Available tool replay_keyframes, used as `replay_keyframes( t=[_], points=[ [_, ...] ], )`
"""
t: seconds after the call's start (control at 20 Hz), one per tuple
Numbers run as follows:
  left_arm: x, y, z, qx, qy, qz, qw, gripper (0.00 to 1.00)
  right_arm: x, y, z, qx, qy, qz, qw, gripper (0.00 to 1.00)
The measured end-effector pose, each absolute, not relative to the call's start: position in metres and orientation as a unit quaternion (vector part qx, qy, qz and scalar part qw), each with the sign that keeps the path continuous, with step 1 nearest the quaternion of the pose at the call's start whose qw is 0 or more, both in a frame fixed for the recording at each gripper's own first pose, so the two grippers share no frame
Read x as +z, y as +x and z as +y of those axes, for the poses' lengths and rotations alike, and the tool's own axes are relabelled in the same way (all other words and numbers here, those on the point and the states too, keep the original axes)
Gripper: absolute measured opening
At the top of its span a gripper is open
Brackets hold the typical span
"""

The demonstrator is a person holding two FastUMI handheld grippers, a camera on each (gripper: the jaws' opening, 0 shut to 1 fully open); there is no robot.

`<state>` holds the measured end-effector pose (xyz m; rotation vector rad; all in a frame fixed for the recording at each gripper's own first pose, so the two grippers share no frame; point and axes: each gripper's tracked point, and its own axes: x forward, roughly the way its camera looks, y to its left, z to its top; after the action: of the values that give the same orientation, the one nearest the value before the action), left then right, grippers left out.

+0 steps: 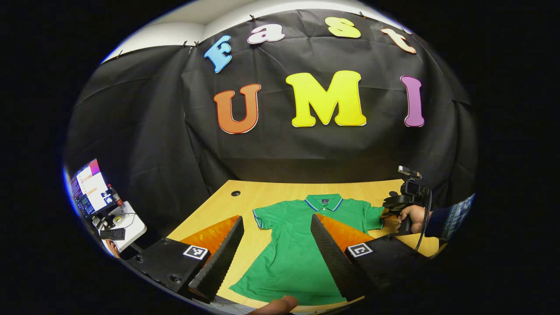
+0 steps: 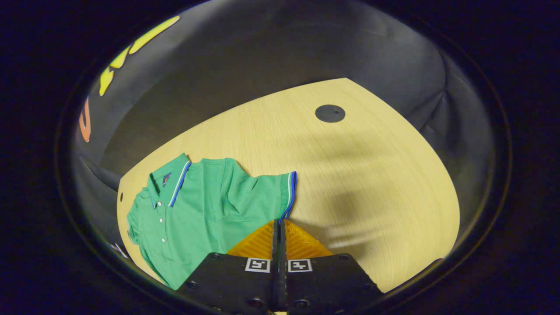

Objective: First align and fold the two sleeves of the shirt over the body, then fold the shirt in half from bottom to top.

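From my left gripper view, the left gripper (image 1: 275, 227) hangs above the near end of the table (image 1: 262, 192) with its jaws wide, gripping nothing, and a fingertip (image 1: 280, 304) of the person shows at the very bottom edge. Between and beyond those fingers the green shirt (image 1: 297, 245) lies flat on the wood, front up, hem toward me and collar (image 1: 323, 202) away; both short sleeves are spread out to the sides, so neither is folded over the body yet. Past the shirt's far sleeve, a hand (image 1: 413, 216) in a dark cuff holds the right gripper (image 1: 409, 197), low over the table edge beside that sleeve. In the right gripper view, the right gripper (image 2: 279, 225) has its fingers closed together with no gap I can make out; the tips sit right at the striped cuff of the sleeve (image 2: 280, 192), but I cannot tell whether any cloth is pinched between them. From there the shirt (image 2: 205, 210) runs off to the left, buttons and collar visible, and the bare table (image 2: 372, 183) stretches beyond to a round dark cable hole (image 2: 330, 113). Far left in the left gripper view, a small side stand carries a lit monitor (image 1: 89, 188) and a few small items.
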<state>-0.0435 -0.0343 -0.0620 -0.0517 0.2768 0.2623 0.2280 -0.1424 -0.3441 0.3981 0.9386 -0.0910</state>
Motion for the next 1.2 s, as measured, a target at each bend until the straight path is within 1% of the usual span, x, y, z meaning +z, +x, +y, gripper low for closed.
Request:
replay_keyframes(
  t=[0.15,0.3,0.4,0.45,0.5,0.55,0.6,0.65,0.7,0.75,0.8,0.9,0.95,1.05,1.1,1.15,1.2],
  points=[
    [-0.066,-0.038,-0.018,0.118,-0.043,0.128,0.984,0.99,-0.312,0.225,-0.124,-0.039,0.18,0.423,0.887,0.0],
    [-0.071,-0.037,0.0,0.112,-0.061,0.121,0.984,0.99,-0.295,0.225,-0.102,-0.037,0.162,0.416,0.894,0.0],
    [-0.08,-0.039,0.018,0.11,-0.061,0.125,0.984,1.0,-0.294,0.221,-0.098,-0.054,0.146,0.42,0.894,0.0],
    [-0.083,-0.04,0.023,0.109,-0.061,0.127,0.984,1.0,-0.297,0.22,-0.105,-0.065,0.136,0.42,0.895,0.02],
    [-0.085,-0.041,0.026,0.108,-0.061,0.128,0.984,1.0,-0.299,0.219,-0.112,-0.076,0.133,0.423,0.893,0.0],
    [-0.087,-0.041,0.029,0.108,-0.062,0.128,0.984,1.0,-0.301,0.22,-0.122,-0.086,0.138,0.426,0.89,0.01],
    [-0.092,-0.04,0.03,0.11,-0.067,0.133,0.983,1.0,-0.305,0.22,-0.134,-0.1,0.139,0.43,0.887,0.03],
    [-0.096,-0.04,0.031,0.114,-0.071,0.137,0.981,1.0,-0.314,0.219,-0.141,-0.107,0.143,0.438,0.881,0.19],
    [-0.096,-0.04,0.028,0.117,-0.075,0.142,0.98,0.99,-0.32,0.219,-0.142,-0.105,0.149,0.448,0.875,0.29],
    [-0.095,-0.04,0.024,0.119,-0.076,0.144,0.98,1.0,-0.324,0.219,-0.143,-0.1,0.155,0.455,0.871,0.34],
    [-0.092,-0.038,0.018,0.119,-0.069,0.141,0.98,0.99,-0.333,0.221,-0.153,-0.11,0.146,0.464,0.867,0.35],
    [-0.087,-0.037,0.011,0.121,-0.054,0.139,0.981,0.99,-0.337,0.225,-0.155,-0.107,0.159,0.468,0.862,0.41],
    [-0.086,-0.037,0.006,0.124,-0.049,0.14,0.981,0.99,-0.34,0.225,-0.15,-0.101,0.175,0.477,0.855,0.39],
    [-0.083,-0.04,-0.002,0.128,-0.047,0.142,0.98,0.99,-0.343,0.225,-0.143,-0.08,0.196,0.493,0.844,0.48],
    [-0.081,-0.04,-0.006,0.13,-0.045,0.141,0.98,1.0,-0.349,0.226,-0.145,-0.076,0.191,0.499,0.842,0.48],
    [-0.079,-0.042,-0.009,0.137,-0.04,0.141,0.98,0.99,-0.353,0.225,-0.148,-0.071,0.184,0.508,0.838,0.43],
    [-0.078,-0.044,-0.012,0.147,-0.037,0.143,0.978,0.99,-0.355,0.223,-0.141,-0.053,0.195,0.523,0.828,0.48]
  ],
)
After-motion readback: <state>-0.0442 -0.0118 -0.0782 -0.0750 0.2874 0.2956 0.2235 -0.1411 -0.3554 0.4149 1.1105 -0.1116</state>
